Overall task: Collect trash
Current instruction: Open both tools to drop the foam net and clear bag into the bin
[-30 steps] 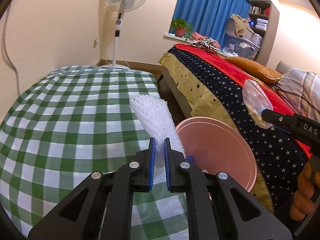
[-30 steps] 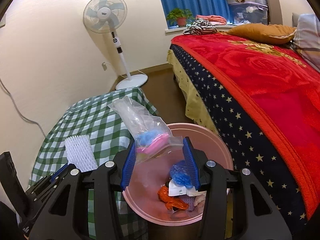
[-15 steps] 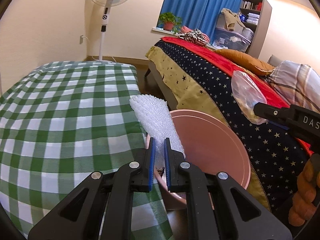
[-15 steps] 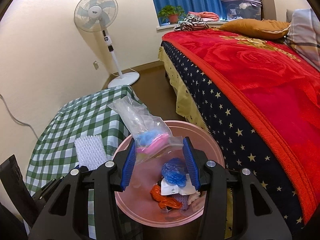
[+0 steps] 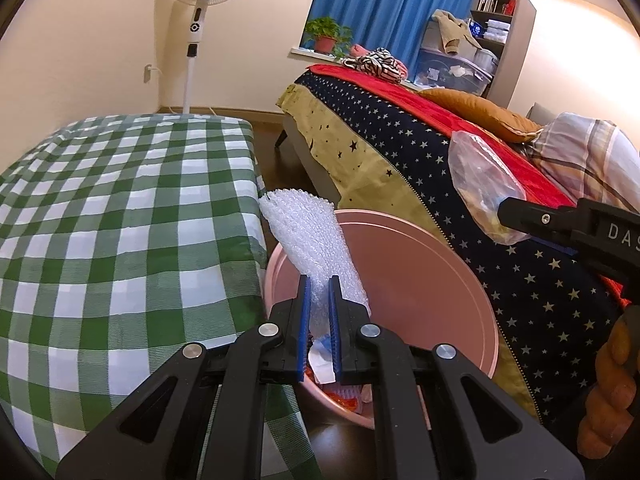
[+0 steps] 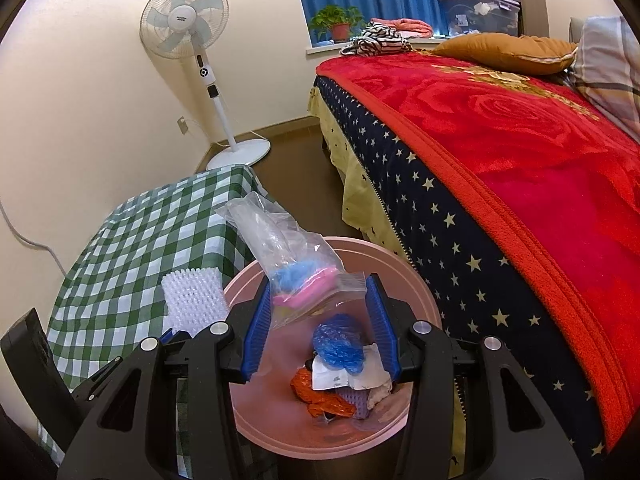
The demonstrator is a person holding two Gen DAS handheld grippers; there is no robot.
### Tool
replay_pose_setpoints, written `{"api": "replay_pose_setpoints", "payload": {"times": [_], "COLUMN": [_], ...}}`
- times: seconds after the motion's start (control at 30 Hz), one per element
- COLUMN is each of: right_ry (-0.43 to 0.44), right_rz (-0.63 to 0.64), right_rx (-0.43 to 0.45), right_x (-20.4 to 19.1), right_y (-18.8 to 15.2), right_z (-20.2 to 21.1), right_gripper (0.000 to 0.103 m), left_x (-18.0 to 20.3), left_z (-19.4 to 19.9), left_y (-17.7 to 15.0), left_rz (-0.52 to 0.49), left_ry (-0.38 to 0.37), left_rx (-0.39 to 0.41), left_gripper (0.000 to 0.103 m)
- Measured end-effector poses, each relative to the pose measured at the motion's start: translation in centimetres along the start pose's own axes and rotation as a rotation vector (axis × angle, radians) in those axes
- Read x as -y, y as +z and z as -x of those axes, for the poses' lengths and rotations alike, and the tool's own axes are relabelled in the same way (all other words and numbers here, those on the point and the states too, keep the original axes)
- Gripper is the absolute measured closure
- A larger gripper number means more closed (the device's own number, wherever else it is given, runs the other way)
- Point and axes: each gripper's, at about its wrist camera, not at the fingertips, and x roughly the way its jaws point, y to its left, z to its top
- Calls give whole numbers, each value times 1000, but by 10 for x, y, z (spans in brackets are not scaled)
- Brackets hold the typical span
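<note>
Left hand-held gripper (image 5: 319, 292): jaws nearly closed, pinching the lower end of a white foam net sleeve (image 5: 310, 240), which stands up and leans over the near rim of the pink bin (image 5: 472, 276). Right hand-held gripper (image 6: 320, 312): jaws spread wide, with a clear plastic bag (image 6: 288, 256) between the blue pads; the bag touches the left pad, while contact on the right side cannot be told, so the hold looks loose at best. The bag carries something blue and pink inside and hangs directly above the bin opening. The bin sits on the floor between the green-checked tabletop (image 5: 120, 220) and the bed (image 6: 520, 160), already holding crumpled blue, orange and white trash (image 6: 340, 364). Handling judgement: both items are very light, soft and non-fragile. The foam net compresses readily, so a pinch near one end is enough and it keeps its shape. The bag film is slick and limp, so it is best taken at a bunched fold or the sealed edge, not the flat film. Both should drop slowly and may drift or catch on the pads.
</note>
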Motion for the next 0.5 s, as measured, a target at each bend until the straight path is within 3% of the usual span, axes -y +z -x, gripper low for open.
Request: {"api": "replay_pose_setpoints", "payload": {"times": [0.23, 0.27, 0.33, 0.5], "right_ry": [-23, -30, -36, -40], "right_rz": [-5, -15, -27, -20], "right_rx": [-3, -5, 0, 9], "right_x": [1, 3, 5, 3], "right_y": [-1, -1, -1, -2], "right_z": [-3, -4, -4, -1], "right_gripper": [51, 40, 29, 28], "left_x": [5, 5, 2, -5], "left_z": [-6, -6, -4, 7], "left_y": [3, 3, 4, 6], "left_rz": [-7, -6, -6, -3], "left_ry": [-47, -58, -71, -61], "left_rx": [-17, -21, -24, -17], "left_gripper": [91, 87, 81, 80]}}
